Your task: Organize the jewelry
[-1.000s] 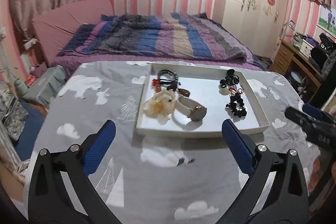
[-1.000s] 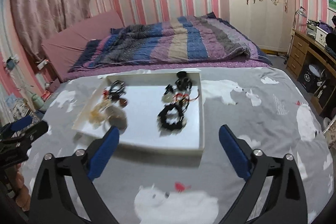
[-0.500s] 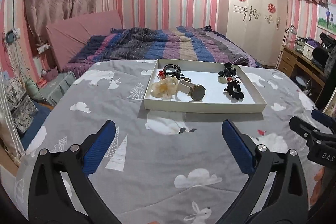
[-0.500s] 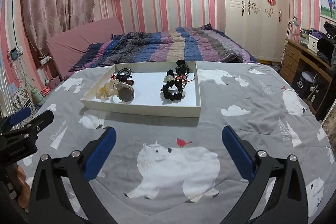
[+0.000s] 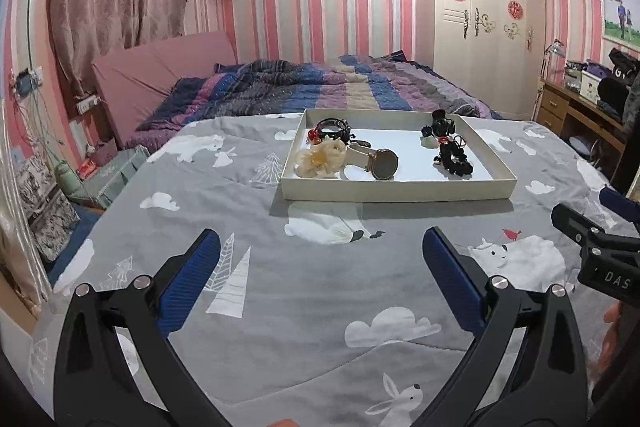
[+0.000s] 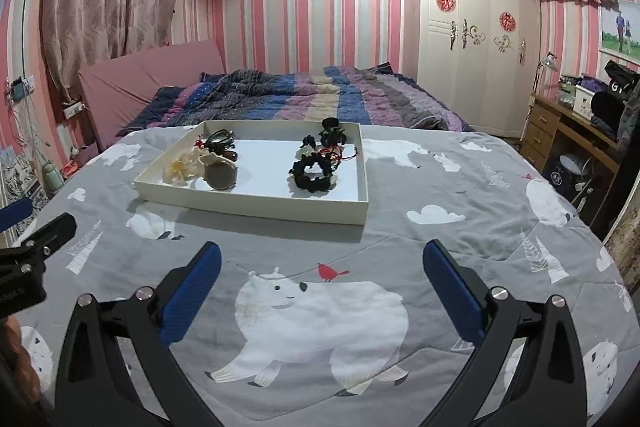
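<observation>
Both the left gripper (image 5: 320, 255) and right gripper (image 6: 320, 259) hang wide and empty above the quilt (image 6: 460, 195), short of the tray (image 5: 400, 189), where watch (image 5: 382, 165), flower (image 5: 320, 159) and beads (image 5: 454, 159) lie sorted, likely finished

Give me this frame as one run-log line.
left gripper open, empty | right gripper open, empty | jewelry in tray | both short of tray

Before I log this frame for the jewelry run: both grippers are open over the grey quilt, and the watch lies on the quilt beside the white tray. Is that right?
Not quite. The watch lies inside the white tray, next to the cream flower, not on the grey quilt; the left wrist view shows it. The left gripper and right gripper are indeed open.
</observation>
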`<move>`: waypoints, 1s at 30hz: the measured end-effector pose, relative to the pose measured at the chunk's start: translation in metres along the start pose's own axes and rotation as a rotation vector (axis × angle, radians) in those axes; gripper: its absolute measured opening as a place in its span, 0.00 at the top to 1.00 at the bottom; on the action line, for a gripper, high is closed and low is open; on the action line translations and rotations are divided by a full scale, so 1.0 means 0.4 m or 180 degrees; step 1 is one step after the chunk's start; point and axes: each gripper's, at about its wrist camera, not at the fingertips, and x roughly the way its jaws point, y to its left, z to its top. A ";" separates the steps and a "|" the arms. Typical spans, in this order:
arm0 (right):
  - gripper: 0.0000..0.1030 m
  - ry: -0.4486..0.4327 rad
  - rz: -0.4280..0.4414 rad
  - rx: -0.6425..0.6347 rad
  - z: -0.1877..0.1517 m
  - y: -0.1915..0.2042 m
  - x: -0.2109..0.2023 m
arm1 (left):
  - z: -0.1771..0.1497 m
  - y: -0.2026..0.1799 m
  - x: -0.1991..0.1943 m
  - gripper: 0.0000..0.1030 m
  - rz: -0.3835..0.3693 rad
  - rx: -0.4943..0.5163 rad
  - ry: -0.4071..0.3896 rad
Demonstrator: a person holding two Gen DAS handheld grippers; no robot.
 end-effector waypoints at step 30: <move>0.02 -0.0012 0.0093 0.0139 -0.009 -0.024 -0.001 | -0.016 0.019 0.036 0.03 0.0002 -0.0167 0.0188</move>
